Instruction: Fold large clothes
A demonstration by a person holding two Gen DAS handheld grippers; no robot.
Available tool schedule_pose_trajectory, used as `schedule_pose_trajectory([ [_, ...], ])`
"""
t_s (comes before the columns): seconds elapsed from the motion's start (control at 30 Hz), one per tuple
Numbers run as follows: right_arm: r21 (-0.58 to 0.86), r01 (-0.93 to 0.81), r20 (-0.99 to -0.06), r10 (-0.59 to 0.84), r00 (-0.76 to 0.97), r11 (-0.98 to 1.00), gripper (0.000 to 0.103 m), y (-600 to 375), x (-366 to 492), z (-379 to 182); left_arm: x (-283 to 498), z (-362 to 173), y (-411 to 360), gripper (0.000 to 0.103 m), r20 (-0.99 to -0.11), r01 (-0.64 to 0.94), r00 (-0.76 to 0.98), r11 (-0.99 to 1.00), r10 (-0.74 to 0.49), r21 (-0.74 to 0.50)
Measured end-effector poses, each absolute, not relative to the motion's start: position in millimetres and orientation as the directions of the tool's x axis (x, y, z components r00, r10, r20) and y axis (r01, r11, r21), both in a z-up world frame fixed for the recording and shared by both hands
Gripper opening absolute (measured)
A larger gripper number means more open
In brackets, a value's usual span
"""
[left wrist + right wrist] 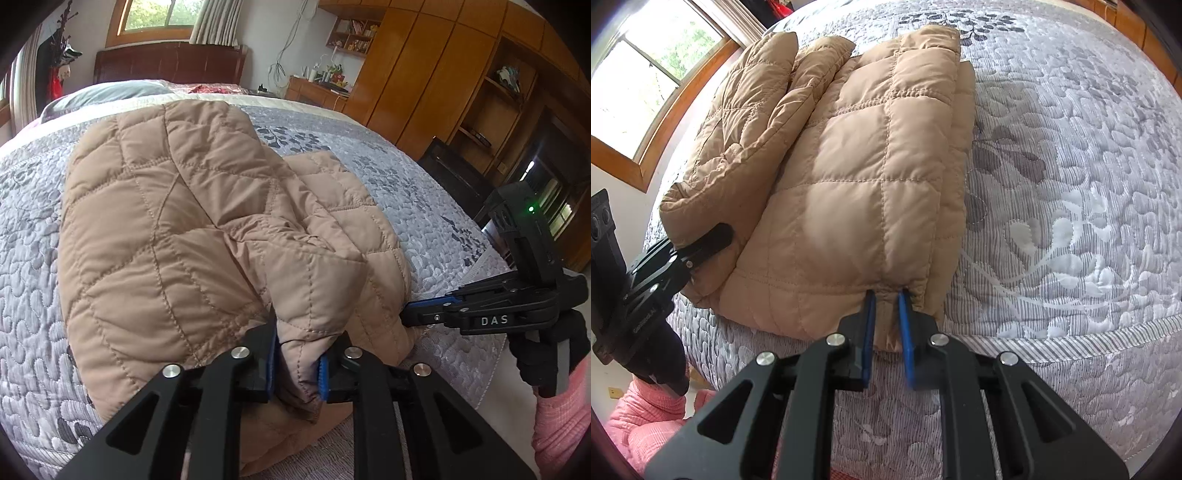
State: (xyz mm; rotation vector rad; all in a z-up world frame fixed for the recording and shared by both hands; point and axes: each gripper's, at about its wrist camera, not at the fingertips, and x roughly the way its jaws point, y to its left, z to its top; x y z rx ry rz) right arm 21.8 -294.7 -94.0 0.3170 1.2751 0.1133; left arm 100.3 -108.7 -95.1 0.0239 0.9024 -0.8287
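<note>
A bedroom, and on the grey quilted bedspread (pixel 1071 192) near the bed's edge lies a tan padded jacket (pixel 857 177), already doubled over; it looks to need a last fold or smoothing. The left gripper (pixel 295 363) and right gripper (pixel 886 317) each pinch its near hem.

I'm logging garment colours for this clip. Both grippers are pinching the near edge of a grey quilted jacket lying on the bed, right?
Not quite: the quilted jacket is tan, not grey; the grey is the bedspread under it, as the right wrist view shows. The left gripper and right gripper do pinch its near edge.
</note>
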Motion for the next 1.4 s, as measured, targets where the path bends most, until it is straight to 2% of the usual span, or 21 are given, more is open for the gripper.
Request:
schedule_pose_trajectory([
  [0.07, 0.281, 0.086, -0.925, 0.246, 0.288, 0.956, 0.014, -292, 24, -92, 103, -92, -100, 0.022, -0.694, 0.631, 0.314, 0.688, -0.648, -0.358],
  [0.23, 0.263, 0.069, -0.923, 0.230, 0.309, 0.962, 0.026, -288, 24, -74, 99, -68, -58, 0.028, -0.626, 0.565, 0.201, 0.611, -0.754, -0.554],
  [0.3, 0.262, 0.060, -0.912, 0.227, 0.342, 0.963, 0.041, -288, 24, -59, 94, -53, -38, 0.029, -0.587, 0.567, 0.203, 0.583, -0.783, -0.582],
  [0.37, 0.299, 0.041, -0.893, 0.265, 0.363, 0.953, 0.048, -286, 26, -42, 95, -38, -20, 0.030, -0.599, 0.553, 0.295, 0.644, -0.745, -0.529],
  [0.43, 0.343, 0.023, -0.869, 0.308, 0.388, 0.939, 0.060, -282, 35, -23, 106, -33, -7, 0.031, -0.648, 0.496, 0.401, 0.749, -0.647, -0.440],
  [0.47, 0.362, 0.015, -0.858, 0.327, 0.396, 0.932, 0.072, -282, 40, -16, 115, -34, -2, 0.031, -0.681, 0.449, 0.439, 0.800, -0.586, -0.399],
  [0.5, 0.380, 0.003, -0.849, 0.348, 0.397, 0.925, 0.079, -278, 48, -8, 123, -37, 1, 0.031, -0.703, 0.414, 0.457, 0.830, -0.545, -0.374],
  [0.6, 0.402, -0.039, -0.845, 0.387, 0.368, 0.915, 0.080, -262, 78, 6, 148, -55, 3, 0.030, -0.768, 0.330, 0.452, 0.885, -0.453, -0.328],
  [0.7, 0.407, -0.058, -0.863, 0.405, 0.304, 0.911, 0.084, -241, 104, 1, 161, -67, 7, 0.030, -0.798, 0.305, 0.434, 0.902, -0.418, -0.307],
  [0.93, 0.362, -0.033, -0.916, 0.362, 0.174, 0.931, 0.082, -216, 151, -35, 164, -82, 10, 0.030, -0.807, 0.299, 0.427, 0.906, -0.408, -0.300],
  [0.97, 0.353, -0.039, -0.920, 0.354, 0.169, 0.935, 0.076, -213, 157, -39, 167, -84, 8, 0.030, -0.809, 0.299, 0.425, 0.906, -0.407, -0.299],
  [1.0, 0.340, -0.047, -0.925, 0.343, 0.166, 0.939, 0.064, -209, 160, -43, 167, -84, 7, 0.030, -0.809, 0.300, 0.425, 0.907, -0.405, -0.296],
  [1.03, 0.328, -0.054, -0.929, 0.332, 0.162, 0.943, 0.058, -206, 162, -46, 168, -84, 7, 0.031, -0.809, 0.301, 0.427, 0.908, -0.403, -0.293],
  [1.1, 0.309, -0.078, -0.933, 0.318, 0.169, 0.948, 0.037, -199, 165, -50, 170, -85, 8, 0.031, -0.810, 0.297, 0.426, 0.908, -0.404, -0.296],
  [1.17, 0.304, -0.112, -0.927, 0.321, 0.195, 0.946, 0.027, -196, 160, -44, 169, -84, 10, 0.031, -0.809, 0.294, 0.420, 0.905, -0.411, -0.307],
  [1.27, 0.307, -0.161, -0.909, 0.339, 0.244, 0.938, 0.022, -199, 149, -26, 169, -83, 14, 0.031, -0.806, 0.286, 0.420, 0.904, -0.416, -0.318],
  [1.4, 0.285, -0.201, -0.889, 0.337, 0.311, 0.937, 0.021, -205, 132, 4, 164, -72, 12, 0.031, -0.788, 0.305, 0.432, 0.893, -0.438, -0.330],
])
